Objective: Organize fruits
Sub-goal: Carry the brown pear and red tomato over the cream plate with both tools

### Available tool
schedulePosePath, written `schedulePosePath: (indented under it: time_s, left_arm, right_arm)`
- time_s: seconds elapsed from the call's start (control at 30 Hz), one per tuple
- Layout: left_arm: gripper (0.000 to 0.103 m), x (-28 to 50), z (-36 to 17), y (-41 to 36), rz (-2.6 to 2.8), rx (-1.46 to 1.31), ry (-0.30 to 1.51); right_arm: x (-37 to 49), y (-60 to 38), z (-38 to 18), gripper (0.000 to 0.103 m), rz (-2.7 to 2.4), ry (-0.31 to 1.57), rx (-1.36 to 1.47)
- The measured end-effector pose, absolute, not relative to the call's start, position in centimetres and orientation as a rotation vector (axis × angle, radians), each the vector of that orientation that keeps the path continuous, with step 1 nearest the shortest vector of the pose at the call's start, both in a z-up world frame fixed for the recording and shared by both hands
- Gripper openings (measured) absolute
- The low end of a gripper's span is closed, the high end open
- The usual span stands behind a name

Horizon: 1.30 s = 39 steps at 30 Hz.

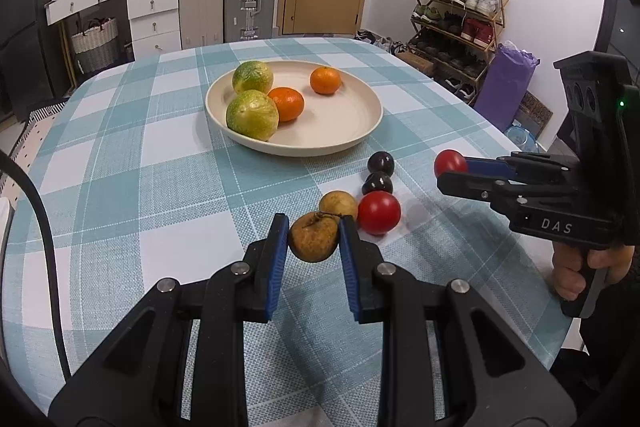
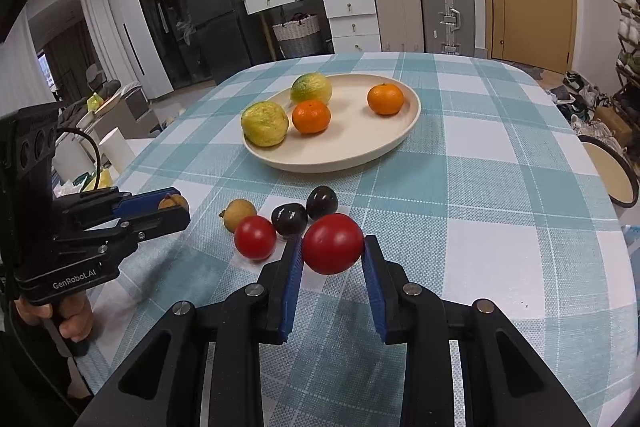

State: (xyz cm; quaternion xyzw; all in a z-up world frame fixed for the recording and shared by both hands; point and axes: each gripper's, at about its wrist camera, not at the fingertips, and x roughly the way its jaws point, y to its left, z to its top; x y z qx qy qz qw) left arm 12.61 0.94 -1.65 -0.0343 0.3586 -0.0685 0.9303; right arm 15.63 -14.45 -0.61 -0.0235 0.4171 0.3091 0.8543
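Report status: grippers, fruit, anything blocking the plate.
Left gripper shut on brown round fruit. Right gripper shut on red round fruit. Cream plate unobstructed.

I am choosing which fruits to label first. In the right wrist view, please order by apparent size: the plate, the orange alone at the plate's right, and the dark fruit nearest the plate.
1. plate, clearly the largest.
2. lone orange.
3. dark fruit, slightly smaller although nearer the camera, so truly smaller.
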Motion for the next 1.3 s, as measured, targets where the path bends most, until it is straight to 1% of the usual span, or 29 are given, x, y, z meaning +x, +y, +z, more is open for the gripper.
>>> schedulePosePath:
  time_s: [0.47,0.87,1.3]
  left_arm:
    - [0.023,13.8,0.6,1.9,-0.094,-0.072,0.657]
    - [0.023,17.1,2.6,2.1,-0.107,-0.081,0.61]
    - [0.023,21.0,2.9,1.1,-0.131,-0.073,0.601]
  right_arm:
    - [16.4,-15.1,1.2,0.031,0.63,0.815,-0.015]
    - [18.6,-13.8,2.7,0.031,0.63,0.781,-0.018]
    - [22.2,-13.0,2.8,0.031,0.61,0.792,0.033]
